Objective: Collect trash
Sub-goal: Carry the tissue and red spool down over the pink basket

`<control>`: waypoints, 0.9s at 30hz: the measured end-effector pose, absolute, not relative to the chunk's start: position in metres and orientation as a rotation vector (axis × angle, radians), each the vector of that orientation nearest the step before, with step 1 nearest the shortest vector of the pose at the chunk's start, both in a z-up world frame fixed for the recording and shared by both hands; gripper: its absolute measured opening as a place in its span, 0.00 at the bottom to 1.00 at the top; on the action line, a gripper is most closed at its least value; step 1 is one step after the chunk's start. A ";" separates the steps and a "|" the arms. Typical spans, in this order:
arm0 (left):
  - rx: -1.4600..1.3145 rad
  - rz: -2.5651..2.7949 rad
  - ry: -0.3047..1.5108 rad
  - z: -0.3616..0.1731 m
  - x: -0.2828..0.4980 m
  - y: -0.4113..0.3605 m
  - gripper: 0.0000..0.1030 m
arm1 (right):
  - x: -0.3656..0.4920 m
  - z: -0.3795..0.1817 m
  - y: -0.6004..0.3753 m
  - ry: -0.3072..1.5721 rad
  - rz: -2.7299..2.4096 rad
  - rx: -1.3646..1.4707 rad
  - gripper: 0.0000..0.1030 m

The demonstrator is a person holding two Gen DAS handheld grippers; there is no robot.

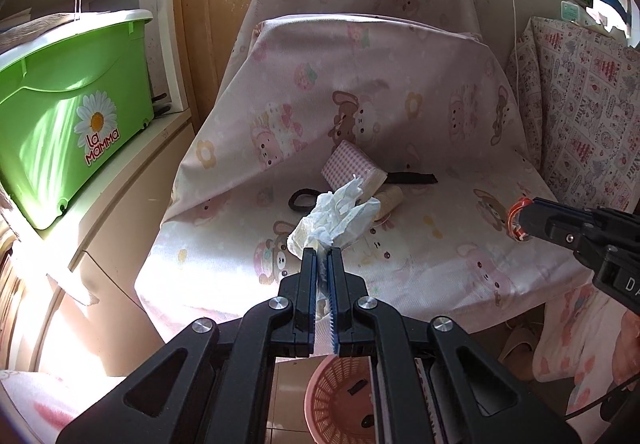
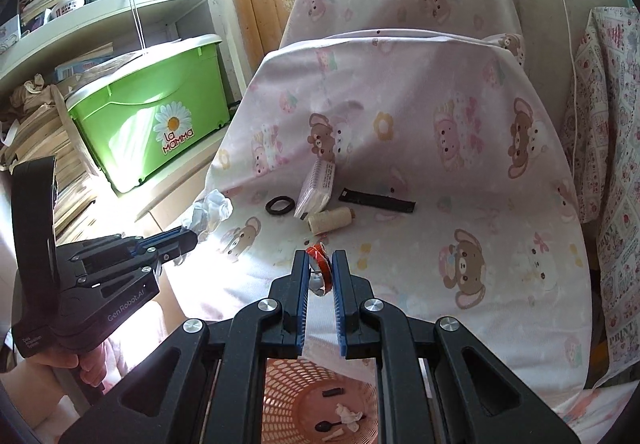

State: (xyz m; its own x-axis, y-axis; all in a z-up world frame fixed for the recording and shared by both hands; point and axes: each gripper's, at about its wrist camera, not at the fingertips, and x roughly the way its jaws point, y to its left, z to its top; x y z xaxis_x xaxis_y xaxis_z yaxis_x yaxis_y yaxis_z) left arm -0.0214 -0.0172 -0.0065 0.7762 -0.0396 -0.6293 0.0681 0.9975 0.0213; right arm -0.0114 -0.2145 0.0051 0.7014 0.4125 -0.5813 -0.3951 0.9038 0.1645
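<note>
pink basket (image 2: 360,400) half hidden behind tongs

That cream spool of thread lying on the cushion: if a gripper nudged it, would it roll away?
Probably. The cream spool of thread is a cylinder lying on its side, so it would likely roll. The pink printed cushion cover looks soft and could slow it. It seems small and light.

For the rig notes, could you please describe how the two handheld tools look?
Both are matte black with angular linkage arms, silver pivot bolts and blue ribbed pads. The left tool has a pistol-style grip, an upright black mount and white "GenRobot.AI" lettering. The right tool shows partial white lettering.
</note>
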 end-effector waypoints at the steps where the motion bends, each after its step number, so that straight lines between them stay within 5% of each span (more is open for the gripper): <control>1: 0.037 -0.041 0.680 -0.007 -0.024 -0.017 0.05 | -0.014 0.003 -0.213 0.660 0.454 0.023 0.12; 17: 0.080 -0.076 0.739 -0.024 -0.048 -0.032 0.05 | -0.032 -0.038 -0.198 0.813 0.483 -0.010 0.12; 27: 0.018 -0.097 0.947 -0.058 -0.032 -0.023 0.05 | -0.027 -0.066 -0.190 0.948 0.490 -0.032 0.13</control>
